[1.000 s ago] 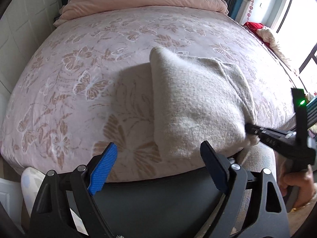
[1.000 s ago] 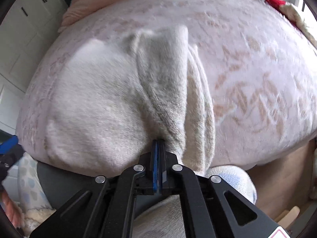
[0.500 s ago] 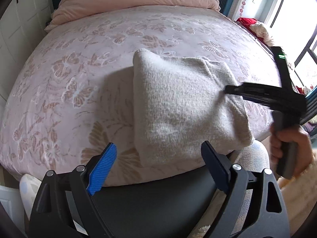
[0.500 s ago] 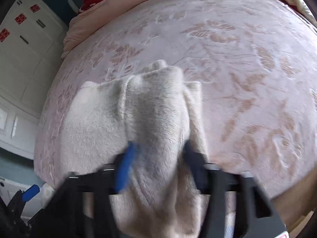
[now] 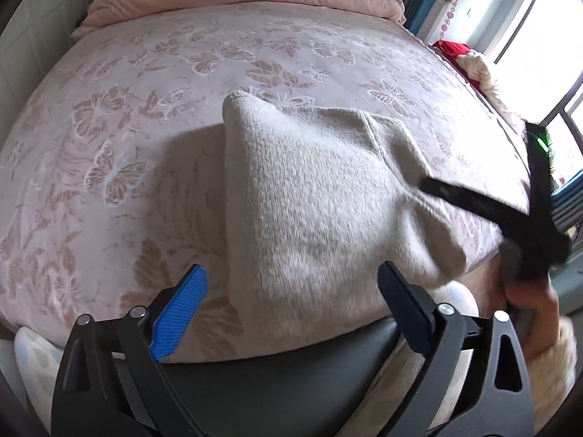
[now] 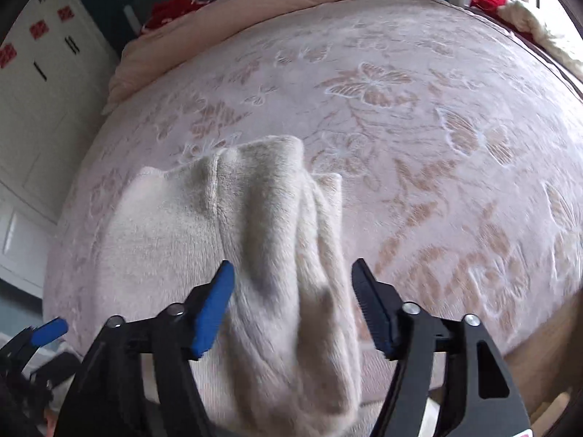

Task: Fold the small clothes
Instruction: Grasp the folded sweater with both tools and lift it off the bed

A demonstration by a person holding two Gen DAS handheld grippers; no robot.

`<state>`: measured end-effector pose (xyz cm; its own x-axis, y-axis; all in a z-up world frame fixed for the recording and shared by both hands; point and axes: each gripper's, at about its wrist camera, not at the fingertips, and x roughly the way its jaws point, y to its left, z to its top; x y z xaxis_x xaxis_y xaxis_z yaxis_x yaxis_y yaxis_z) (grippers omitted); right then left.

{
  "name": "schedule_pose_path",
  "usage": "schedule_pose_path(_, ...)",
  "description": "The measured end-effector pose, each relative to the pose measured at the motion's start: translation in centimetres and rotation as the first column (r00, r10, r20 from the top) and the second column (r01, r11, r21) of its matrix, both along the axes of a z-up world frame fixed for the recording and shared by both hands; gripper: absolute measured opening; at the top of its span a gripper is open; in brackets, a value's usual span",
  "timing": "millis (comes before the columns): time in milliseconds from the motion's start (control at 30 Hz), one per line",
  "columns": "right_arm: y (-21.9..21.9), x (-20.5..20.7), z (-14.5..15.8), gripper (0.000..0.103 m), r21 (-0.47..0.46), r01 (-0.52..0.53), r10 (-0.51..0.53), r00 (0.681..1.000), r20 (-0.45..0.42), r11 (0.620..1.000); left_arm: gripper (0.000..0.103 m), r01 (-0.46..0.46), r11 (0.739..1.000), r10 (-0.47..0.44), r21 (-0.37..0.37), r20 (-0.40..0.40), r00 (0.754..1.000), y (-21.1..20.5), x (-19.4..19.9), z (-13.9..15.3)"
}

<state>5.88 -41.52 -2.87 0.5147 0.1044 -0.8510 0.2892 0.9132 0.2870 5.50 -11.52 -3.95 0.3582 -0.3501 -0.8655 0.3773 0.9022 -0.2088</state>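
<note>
Right wrist view shows your folded cream garment (image 6: 255,240) on the bed (image 6: 455,127), its near edge hidden behind the right claw (image 6: 293,306), whose jaws are opening around a loose fold. Your left claw (image 5: 291,309) is opening too, empty.

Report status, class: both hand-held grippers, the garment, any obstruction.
Left hand-held gripper opening, nothing gripped. Right hand-held gripper opening, pads off the fold between them. Cream knit garment folded at the edge of the bed. Nothing in the way.
</note>
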Motion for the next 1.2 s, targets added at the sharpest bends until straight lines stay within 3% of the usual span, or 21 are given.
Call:
schedule_pose_path(100,-0.3,-1.6,-1.4,0.076,0.087,0.011,-0.007,0.999,-0.04,0.996,0.095,-0.031,0.998,0.029,-0.046,-0.047,0.998,0.0,2.0,-1.4)
schedule_pose_path(167,-0.4,-2.2,-3.0,0.079,0.155,0.023,-0.014,0.998,-0.065,0.988,0.095,-0.068,0.994,0.056,-0.085,-0.139,0.989,0.1,3.8,-3.5)
schedule_pose_path(300,-0.8,-2.7,-6.2,0.089,0.341,0.071,-0.045,0.996,-0.082,0.937,0.096,-0.112,0.99,0.086,-0.086,-0.259,0.962,-0.4,5.9,-7.2)
schedule_pose_path(367,-0.4,-2.7,-6.7,0.097,0.358,0.073,-0.054,0.997,-0.063,0.931,0.098,-0.111,0.99,0.086,-0.081,-0.263,0.961,-0.8,6.2,-8.1)
schedule_pose_path(500,1.0,-1.9,-6.7,0.097,0.311,0.06,-0.04,0.997,-0.068,0.949,0.096,-0.1,0.991,0.072,-0.086,-0.284,0.956,-1.7,6.6,-8.5)
schedule_pose_path(600,1.6,-1.4,-6.3,0.067,0.345,0.048,-0.031,0.998,-0.055,0.937,0.08,-0.073,0.995,0.052,-0.068,-0.273,0.961,-2.5,6.5,-7.6)
schedule_pose_path(633,1.5,-1.4,-6.1,0.058,0.358,0.061,-0.042,0.997,-0.059,0.932,0.069,-0.056,0.996,0.036,-0.067,-0.266,0.963,-2.7,6.3,-7.1)
schedule_pose_path(667,1.5,-1.5,-5.8,0.051,0.37,0.069,-0.052,0.997,-0.055,0.926,0.059,-0.041,0.997,0.022,-0.068,-0.26,0.965,-2.9,6.2,-6.5)
schedule_pose_path(733,1.3,-1.9,-5.1,0.039,0.397,0.084,-0.074,0.996,-0.039,0.914,0.049,-0.012,0.997,-0.007,-0.074,-0.24,0.971,-3.2,5.8,-5.1)
schedule_pose_path(833,1.3,-2.6,-2.8,0.035,0.405,0.083,-0.09,0.996,-0.001,0.91,0.044,0.025,0.996,-0.042,-0.081,-0.207,0.977,-3.7,5.2,-2.9)
schedule_pose_path(1033,2.9,-4.5,3.3,0.034,0.346,0.034,-0.067,0.994,0.083,0.938,0.043,0.097,0.991,-0.106,-0.088,-0.106,0.989,-4.0,2.6,2.4)
schedule_pose_path(1200,2.4,-8.3,9.7,0.034,0.288,0.01,-0.073,0.976,0.206,0.957,0.043,0.142,0.98,-0.145,-0.143,-0.009,0.989,-3.2,0.5,7.5)
